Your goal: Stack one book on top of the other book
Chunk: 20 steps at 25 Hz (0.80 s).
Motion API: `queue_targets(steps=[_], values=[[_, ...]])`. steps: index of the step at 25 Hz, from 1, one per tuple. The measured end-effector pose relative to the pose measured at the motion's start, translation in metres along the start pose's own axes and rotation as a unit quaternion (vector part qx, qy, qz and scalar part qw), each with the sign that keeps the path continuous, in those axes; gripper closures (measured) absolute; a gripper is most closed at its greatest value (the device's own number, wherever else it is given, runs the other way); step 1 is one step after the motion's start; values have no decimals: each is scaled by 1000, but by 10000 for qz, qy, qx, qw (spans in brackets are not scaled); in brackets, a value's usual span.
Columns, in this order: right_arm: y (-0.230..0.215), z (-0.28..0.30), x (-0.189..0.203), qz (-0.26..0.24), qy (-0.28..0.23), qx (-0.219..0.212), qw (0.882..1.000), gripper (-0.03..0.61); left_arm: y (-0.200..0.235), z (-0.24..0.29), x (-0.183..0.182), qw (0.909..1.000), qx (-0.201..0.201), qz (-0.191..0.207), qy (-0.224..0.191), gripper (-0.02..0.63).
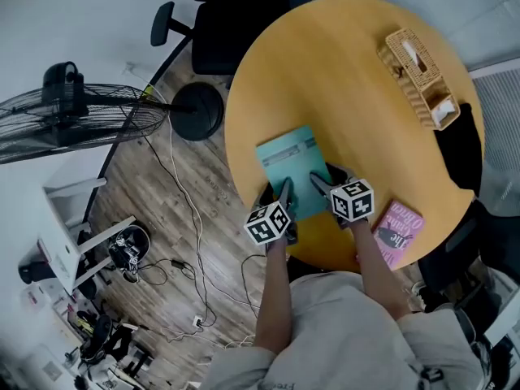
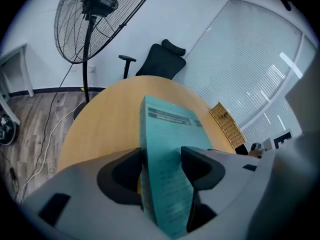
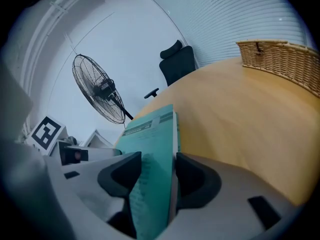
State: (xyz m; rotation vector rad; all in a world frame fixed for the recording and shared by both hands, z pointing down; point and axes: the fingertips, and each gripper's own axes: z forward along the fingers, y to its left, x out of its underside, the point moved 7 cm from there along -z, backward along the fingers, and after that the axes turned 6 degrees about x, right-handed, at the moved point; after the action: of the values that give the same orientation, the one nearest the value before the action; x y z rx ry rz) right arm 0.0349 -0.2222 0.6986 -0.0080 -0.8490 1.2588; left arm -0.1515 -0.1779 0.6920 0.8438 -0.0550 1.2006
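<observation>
A wicker basket (image 1: 420, 75) sits on the round table (image 1: 325, 80); a fan (image 1: 73, 116) and office chair (image 1: 236, 19) stand beside it.

The teal book (image 1: 292, 169): thin paperback, closed, cover up, w/ a dark title band near its far end. It is over the near-left part of the round tabletop (image 1: 341, 88), long side pointing away from the person. The left tool (image 1: 276, 195) & the right tool (image 1: 329, 181) each clamp its near edge, one per corner. If its far end touches the wood, I cannot tell. The pink book (image 1: 398, 232): closed, cover up w/ dark lettering, lies at the near-right rim of the tabletop, partly behind the right forearm (image 1: 375, 260), apart from the teal book, not stacked yet.
</observation>
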Motion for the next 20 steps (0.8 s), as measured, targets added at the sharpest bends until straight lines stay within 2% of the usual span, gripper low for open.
queue_targets(steps=[9,20], values=[[7,-5,0,-151,8,434,9989,365,-5,1,-3,9995,-108,201,204,354],[-10,-54,8,556,-400,960,9930,368,-51,5,-3,9951,302,873,345,357]])
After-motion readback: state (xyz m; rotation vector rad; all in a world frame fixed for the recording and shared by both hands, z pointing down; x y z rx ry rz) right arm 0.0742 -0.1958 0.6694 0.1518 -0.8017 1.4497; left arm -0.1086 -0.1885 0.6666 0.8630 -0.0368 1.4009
